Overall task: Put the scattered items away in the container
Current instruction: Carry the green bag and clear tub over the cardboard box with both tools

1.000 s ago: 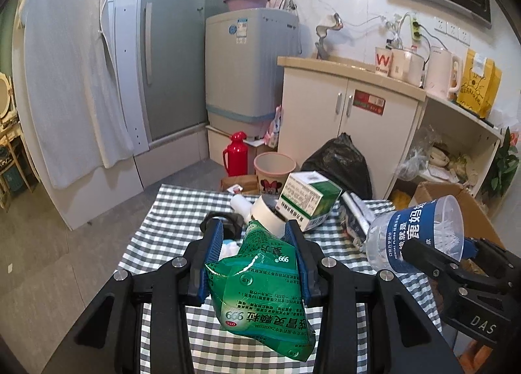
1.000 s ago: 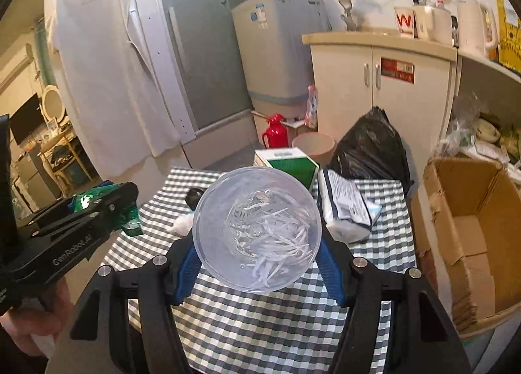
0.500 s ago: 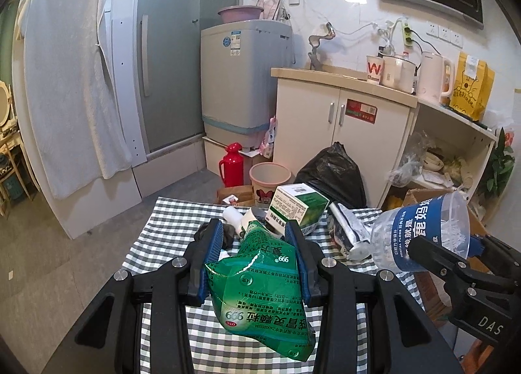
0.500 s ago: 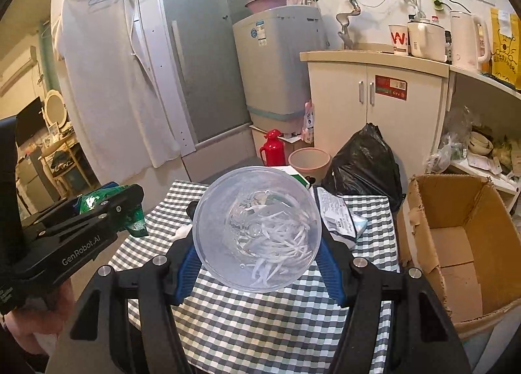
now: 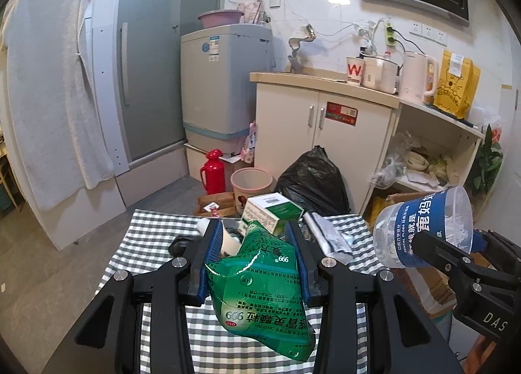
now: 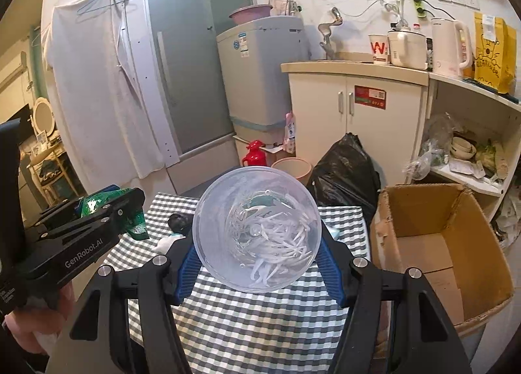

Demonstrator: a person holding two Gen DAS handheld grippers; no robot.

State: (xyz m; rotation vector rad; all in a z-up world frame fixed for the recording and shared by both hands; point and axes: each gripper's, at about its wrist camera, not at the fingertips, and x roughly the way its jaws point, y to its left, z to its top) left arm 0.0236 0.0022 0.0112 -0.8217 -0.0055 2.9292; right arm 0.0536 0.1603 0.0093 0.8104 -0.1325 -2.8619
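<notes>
The left gripper (image 5: 254,263) pinched a green pouch (image 5: 260,292) above the checked table (image 5: 153,237). At its 3 o'clock, the right gripper (image 6: 257,263) clamped a clear floss jar (image 6: 257,230), also held up. An open cardboard box (image 6: 436,243) stood beside the table, at the jar's 3 o'clock.

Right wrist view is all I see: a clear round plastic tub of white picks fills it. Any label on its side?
Observer: Yes, the clear tub wears a blue band reading DENTAL FLOSS.
Operator: What hides behind it on the checked table?
Observer: A green-and-white carton and a silver-grey packet.
Operator: And the left gripper?
Observer: It clamps a green foil pouch marked 999.
</notes>
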